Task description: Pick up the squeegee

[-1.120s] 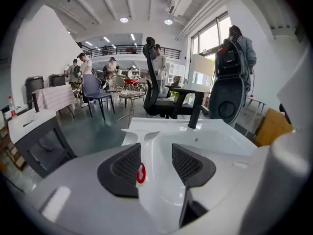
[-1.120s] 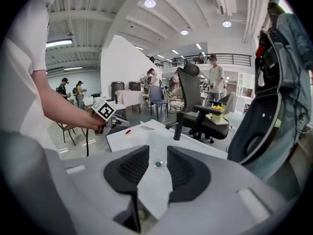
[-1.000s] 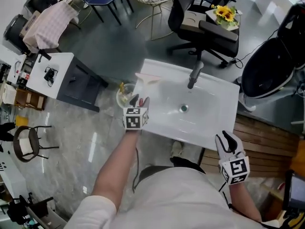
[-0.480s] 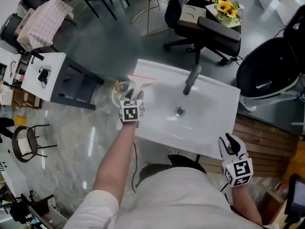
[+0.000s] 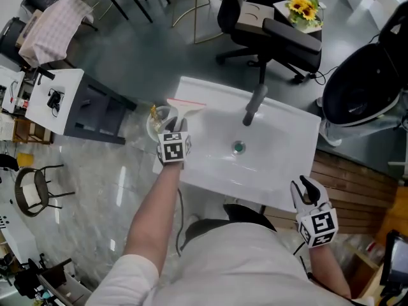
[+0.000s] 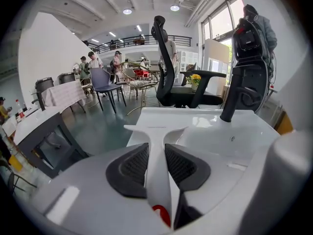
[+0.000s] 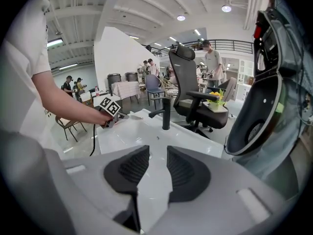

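The white squeegee (image 5: 185, 109) with a red-edged blade lies on the far left corner of the white sink (image 5: 280, 171). My left gripper (image 5: 178, 125) reaches it from the near side. In the left gripper view, the squeegee (image 6: 157, 130) runs its handle back between my left gripper (image 6: 156, 164) pads. The jaws have just been closing and both pads now touch the handle. My right gripper (image 5: 308, 187) hovers at the sink's near right corner. In its own view the right gripper (image 7: 157, 168) stands open with nothing between the pads.
A black faucet (image 5: 254, 104) rises at the sink's far edge above the drain (image 5: 239, 148). A clear bowl (image 5: 158, 121) sits just left of the sink. A black office chair (image 5: 274, 24) stands beyond, a large black object (image 5: 357, 88) to the right, a white desk (image 5: 60, 97) on the left.
My left gripper has moved forward along the sink's left edge onto the squeegee handle and its jaws have narrowed around it. The right gripper has barely shifted.
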Motion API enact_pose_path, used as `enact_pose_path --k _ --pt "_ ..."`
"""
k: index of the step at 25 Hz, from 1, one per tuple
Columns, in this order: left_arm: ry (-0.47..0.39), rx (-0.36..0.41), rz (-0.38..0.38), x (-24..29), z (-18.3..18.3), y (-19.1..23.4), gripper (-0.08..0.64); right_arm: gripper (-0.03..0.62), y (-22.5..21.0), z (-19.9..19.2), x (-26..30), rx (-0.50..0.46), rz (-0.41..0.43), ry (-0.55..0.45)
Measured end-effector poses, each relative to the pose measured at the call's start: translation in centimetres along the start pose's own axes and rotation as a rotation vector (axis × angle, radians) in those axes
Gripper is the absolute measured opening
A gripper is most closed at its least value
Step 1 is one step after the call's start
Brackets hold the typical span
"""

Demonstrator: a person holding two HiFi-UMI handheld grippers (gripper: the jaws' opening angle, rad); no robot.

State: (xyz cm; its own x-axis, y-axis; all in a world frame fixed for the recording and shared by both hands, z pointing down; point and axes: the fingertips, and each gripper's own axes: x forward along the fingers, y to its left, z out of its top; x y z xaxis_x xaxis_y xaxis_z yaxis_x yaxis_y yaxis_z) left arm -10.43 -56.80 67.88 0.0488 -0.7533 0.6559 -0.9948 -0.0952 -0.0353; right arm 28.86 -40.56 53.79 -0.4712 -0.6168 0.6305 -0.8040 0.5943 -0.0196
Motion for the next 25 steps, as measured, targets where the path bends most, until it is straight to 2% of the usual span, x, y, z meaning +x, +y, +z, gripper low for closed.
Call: enact_pose_path --k 10,25 --pt "-0.065 -0.04 -0.04 -4.6 1.4 0.0 0.11 0.1 3.2 0.9 -0.1 -0.017 0.03 -0.024" --pt "-0.153 -0.047 -0.101 -18.6 0.1 2.4 0.11 0.1 13.7 1.9 -1.2 -0.056 0.064 -0.082"
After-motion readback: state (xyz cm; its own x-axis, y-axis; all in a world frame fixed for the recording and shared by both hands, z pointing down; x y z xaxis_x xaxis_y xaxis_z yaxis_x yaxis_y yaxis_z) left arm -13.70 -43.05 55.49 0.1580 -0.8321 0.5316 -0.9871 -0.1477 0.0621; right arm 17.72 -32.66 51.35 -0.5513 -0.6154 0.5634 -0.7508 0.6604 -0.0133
